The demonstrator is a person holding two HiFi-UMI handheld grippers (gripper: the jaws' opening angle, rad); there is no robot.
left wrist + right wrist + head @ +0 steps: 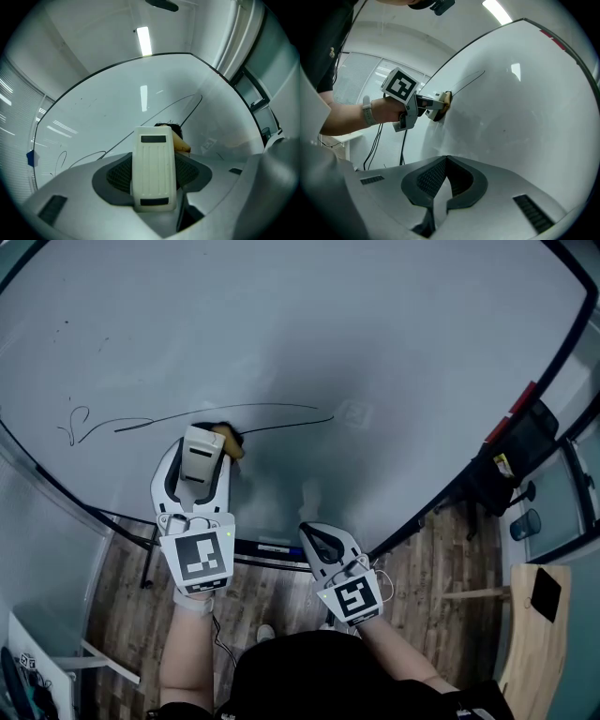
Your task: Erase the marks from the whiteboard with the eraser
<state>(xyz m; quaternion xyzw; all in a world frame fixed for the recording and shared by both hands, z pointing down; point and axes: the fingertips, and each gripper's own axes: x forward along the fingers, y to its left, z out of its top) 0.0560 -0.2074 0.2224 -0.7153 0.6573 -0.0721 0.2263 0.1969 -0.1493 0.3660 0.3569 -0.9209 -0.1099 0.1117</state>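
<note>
The whiteboard fills the head view and bears a long black line with a loop at its left end. My left gripper is shut on the cream-backed eraser, whose yellow and dark pad presses on the board at the line. In the left gripper view the eraser lies between the jaws, and the line runs on beyond it. My right gripper hangs lower, off the board, shut and empty. Its own view shows the closed jaws and the left gripper with the eraser against the board.
A dark ledge with a blue marker runs under the board. To the right stand a black bag, a glass and a wooden stool with a phone. Cables hang at the left. Wooden floor lies below.
</note>
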